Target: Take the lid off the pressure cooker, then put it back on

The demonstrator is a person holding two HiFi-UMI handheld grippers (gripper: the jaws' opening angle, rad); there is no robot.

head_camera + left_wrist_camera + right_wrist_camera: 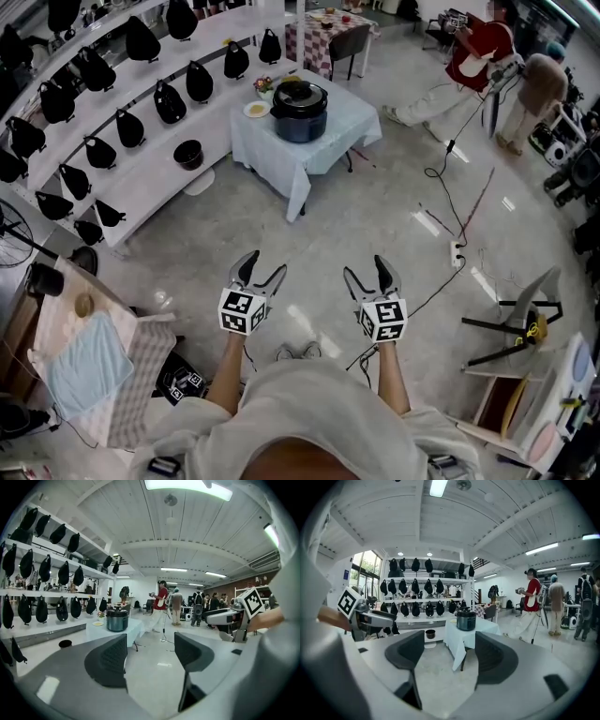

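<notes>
Left gripper [262, 265] and right gripper [366, 269] are hovering above the glossy grey floor [375, 216], jaws standing apart and empty. Well ahead, the dark round metal pressure cooker [299, 117] is sitting on the pale-blue-clothed surface [349, 122], its black lid [298, 93] in place. Judged best: closing the distance first, then meeting the lid squarely from above.

Bare floor [356, 216] lies open from the left gripper [260, 272] and right gripper [372, 274] to the table [281, 159], which stands well ahead. On the table a plate [255, 109] sits just left of the cooker [300, 111]. Curved shelves [141, 164] hung with bags [199, 82] wall off the left. On the right a cable [433, 172] and a power strip [457, 253] lie on the floor, near a stand [525, 319].
</notes>
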